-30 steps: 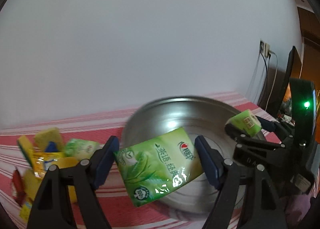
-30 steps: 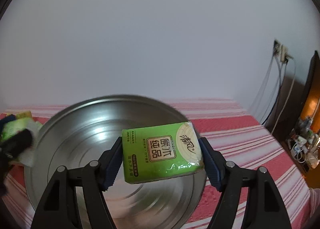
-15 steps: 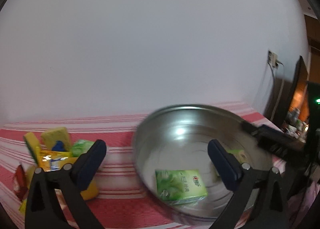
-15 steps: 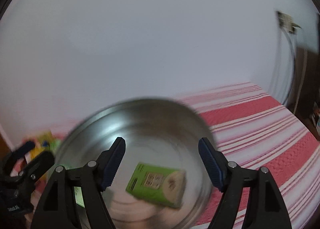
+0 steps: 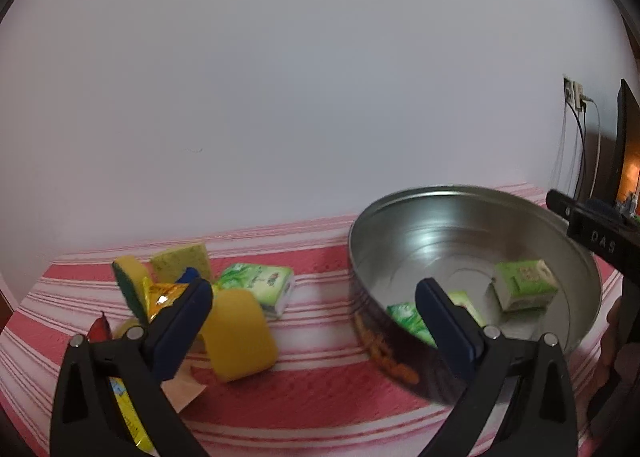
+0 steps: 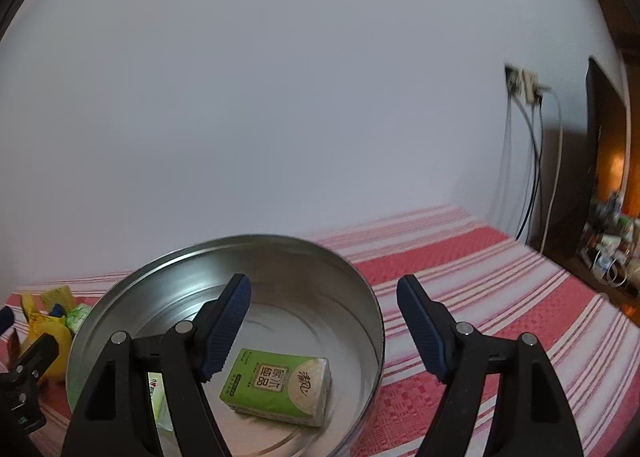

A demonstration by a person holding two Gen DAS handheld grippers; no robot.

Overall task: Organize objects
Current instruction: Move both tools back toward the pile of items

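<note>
A round metal tin point(image 5: 460, 197) stands on the red-and-white striped cloth. Two green tissue packs lie inside it: one point(image 5: 524, 285) near its right wall, the other point(image 5: 406, 321) half hidden behind my left gripper's right finger. My left gripper point(image 5: 314, 297) is open and empty, and hovers between the tin and a pile to its left. In the right wrist view the tin point(image 6: 256, 243) holds the lettered green pack point(image 6: 280, 385) and a second pack point(image 6: 158, 397) behind a finger. My right gripper point(image 6: 322, 293) is open and empty above the tin's right rim.
The pile left of the tin has yellow sponges point(image 5: 236, 333), a green tissue pack point(image 5: 256, 285), a green-backed sponge point(image 5: 128, 285) and a shiny yellow packet point(image 5: 164, 295). A white wall stands behind. Cables point(image 6: 528, 161) and dark furniture point(image 6: 604, 161) are at the far right.
Both grippers let go of their green tissue packs, which now lie in the tin. The left gripper opened wide and swung left toward the pile. The right gripper turned toward the right.
</note>
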